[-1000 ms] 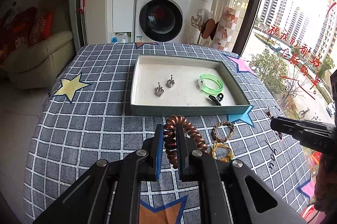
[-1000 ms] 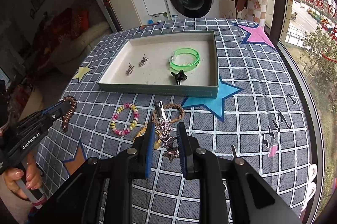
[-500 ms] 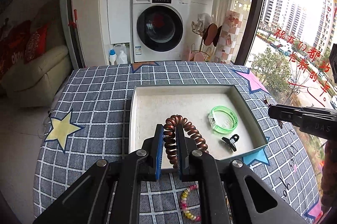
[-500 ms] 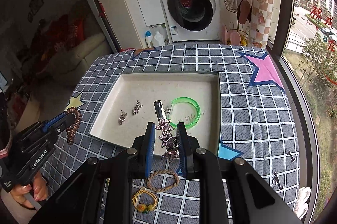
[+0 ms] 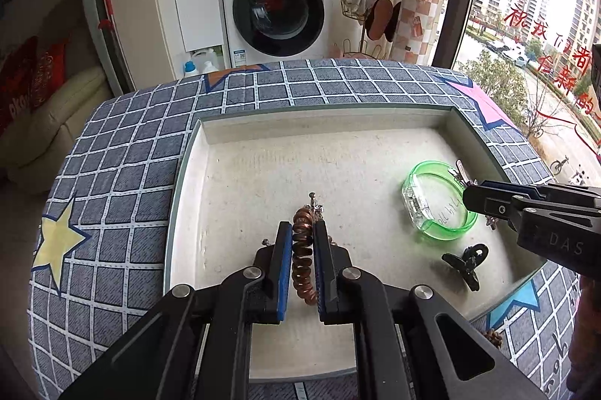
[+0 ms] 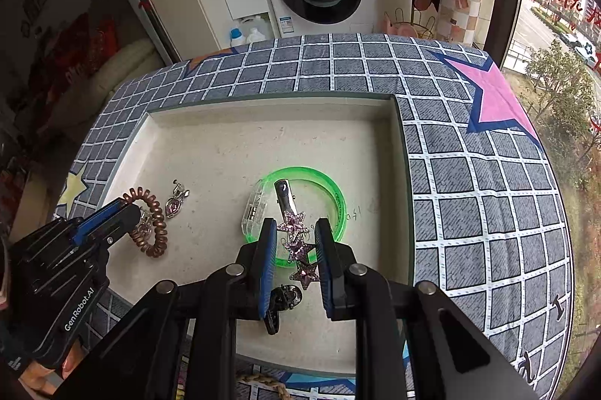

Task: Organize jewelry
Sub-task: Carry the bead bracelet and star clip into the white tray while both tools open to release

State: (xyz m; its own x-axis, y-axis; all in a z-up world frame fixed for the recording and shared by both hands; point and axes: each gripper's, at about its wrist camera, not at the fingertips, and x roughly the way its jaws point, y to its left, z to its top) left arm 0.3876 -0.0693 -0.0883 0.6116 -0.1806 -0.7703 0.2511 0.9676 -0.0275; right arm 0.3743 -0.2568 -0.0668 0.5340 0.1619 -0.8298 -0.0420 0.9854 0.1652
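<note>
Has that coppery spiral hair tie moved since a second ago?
Yes. The spiral hair tie, clamped in the left gripper, went from over the checked cloth in front of the tray to above its floor.

This is a lived-in flat, in a laundry corner beside its living room. A front-loading washing machine stands against the back wall with a second drum stacked above it. Detergent bottles sit on the floor left of the washing machine, and a cream sofa with red cushions lies farther left. Right of the machine, a large window with red paper decorations overlooks high-rise apartment blocks.
</note>
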